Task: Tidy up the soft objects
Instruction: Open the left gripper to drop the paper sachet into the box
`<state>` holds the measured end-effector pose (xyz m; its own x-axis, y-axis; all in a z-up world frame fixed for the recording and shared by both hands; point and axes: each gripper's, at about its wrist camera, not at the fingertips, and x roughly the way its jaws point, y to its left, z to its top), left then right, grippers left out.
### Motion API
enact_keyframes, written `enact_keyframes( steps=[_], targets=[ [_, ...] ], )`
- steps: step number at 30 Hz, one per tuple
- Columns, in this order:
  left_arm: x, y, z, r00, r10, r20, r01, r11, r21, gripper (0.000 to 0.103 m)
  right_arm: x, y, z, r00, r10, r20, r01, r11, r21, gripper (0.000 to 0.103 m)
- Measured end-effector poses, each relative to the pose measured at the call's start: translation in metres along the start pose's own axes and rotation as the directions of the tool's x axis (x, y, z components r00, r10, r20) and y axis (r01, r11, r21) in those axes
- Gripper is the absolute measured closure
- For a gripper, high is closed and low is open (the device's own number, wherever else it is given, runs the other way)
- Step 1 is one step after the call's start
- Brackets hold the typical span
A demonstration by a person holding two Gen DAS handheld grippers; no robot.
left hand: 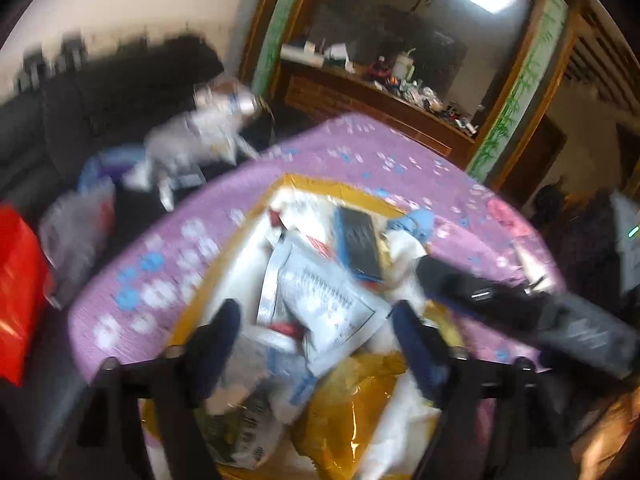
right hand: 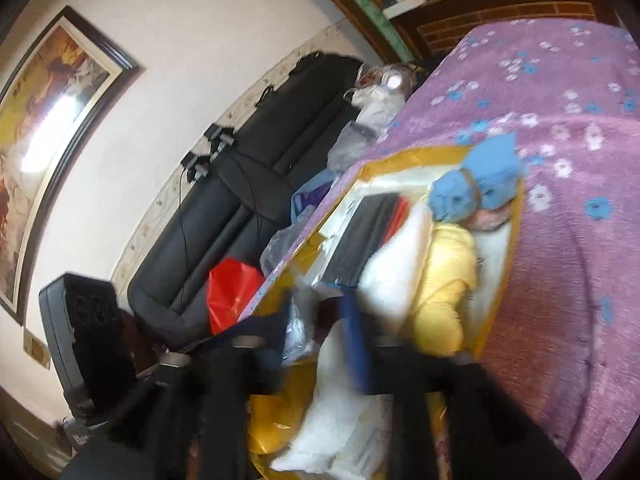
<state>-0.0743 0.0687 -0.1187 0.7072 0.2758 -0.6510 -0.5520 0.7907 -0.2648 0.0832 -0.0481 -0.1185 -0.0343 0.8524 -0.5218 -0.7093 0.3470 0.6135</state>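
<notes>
Gold bag (left hand: 352, 412) of packets on purple floral tablecloth (left hand: 168, 272); black sofa (right hand: 256, 184) beyond.

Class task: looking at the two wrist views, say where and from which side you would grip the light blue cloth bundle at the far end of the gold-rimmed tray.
Probably grip the blue cloth bundle at its cinched waist, where a dark band narrows it. Come from above: it rests on top of the pile in the tray, its flared end lying over the tray's rim onto the purple tablecloth.
</notes>
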Motion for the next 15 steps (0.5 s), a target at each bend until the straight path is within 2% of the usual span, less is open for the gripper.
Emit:
enact_keyframes(
  steps=[1, 4, 7, 9, 15],
  targets=[
    [-0.001, -0.005, 0.0, 0.999, 0.035, 0.015, -0.035, 0.999, 0.023, 0.008, -0.007, 0.001, 0.0, 1.0, -0.013, 0.02, 0.013, 1.0, -0.003, 0.048],
    [-0.005, -0.015, -0.002, 0.994, 0.096, 0.054, -0.098, 0.995, 0.023, 0.008, -0.029, 0.002, -0.001, 0.995, -0.071, 0.066, 0.072, 0.997, -0.016, 0.041],
    [-0.013, -0.02, -0.006, 0.978, 0.147, 0.146, -0.149, 0.989, 0.005, 0.007, -0.04, -0.004, -0.003, 0.988, -0.123, 0.096, 0.124, 0.992, -0.002, 0.032],
    [-0.015, -0.027, -0.009, 0.969, 0.174, 0.176, -0.179, 0.984, 0.014, 0.006, -0.045, -0.011, -0.007, 0.984, -0.15, 0.099, 0.15, 0.989, 0.008, 0.031],
    [-0.014, -0.047, -0.007, 0.97, 0.215, 0.115, -0.224, 0.972, 0.071, 0.006, -0.06, -0.021, -0.013, 0.98, -0.168, 0.103, 0.165, 0.986, 0.033, 0.03]
  ],
)
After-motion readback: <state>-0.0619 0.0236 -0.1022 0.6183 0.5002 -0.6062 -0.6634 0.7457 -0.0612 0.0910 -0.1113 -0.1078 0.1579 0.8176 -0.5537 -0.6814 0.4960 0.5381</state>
